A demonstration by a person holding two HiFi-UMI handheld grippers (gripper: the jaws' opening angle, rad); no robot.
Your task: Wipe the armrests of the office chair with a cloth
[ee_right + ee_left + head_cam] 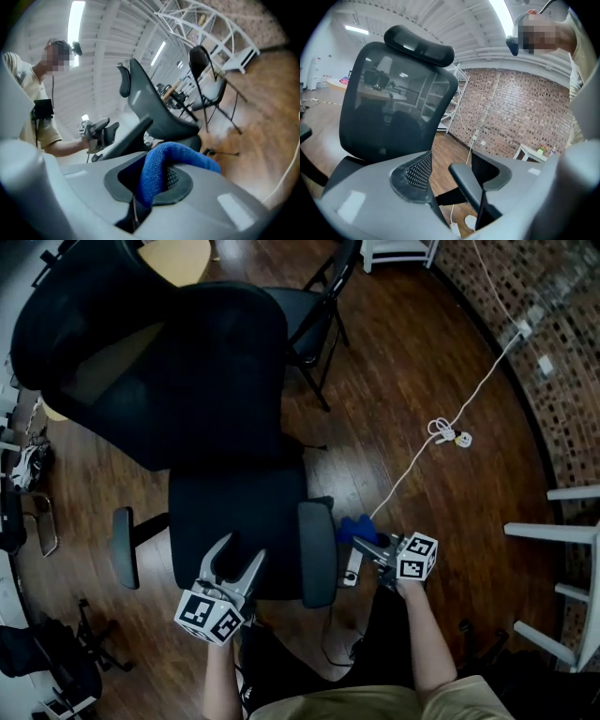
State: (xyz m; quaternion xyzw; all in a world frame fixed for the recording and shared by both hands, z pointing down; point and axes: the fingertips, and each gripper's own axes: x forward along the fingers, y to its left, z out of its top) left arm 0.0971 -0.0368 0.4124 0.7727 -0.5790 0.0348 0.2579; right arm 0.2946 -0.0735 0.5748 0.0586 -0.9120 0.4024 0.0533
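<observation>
The black office chair stands in front of me, seen from above, with its right armrest and left armrest on either side of the seat. My right gripper is shut on a blue cloth just to the right of the right armrest. In the right gripper view the cloth bulges out from between the jaws of that gripper. My left gripper hangs open over the seat's front edge. The left gripper view looks past that gripper at the right armrest and mesh backrest.
A second black chair stands at the upper left and a folding chair behind. A white cable runs across the wooden floor to a power strip under the armrest. White furniture is at the right.
</observation>
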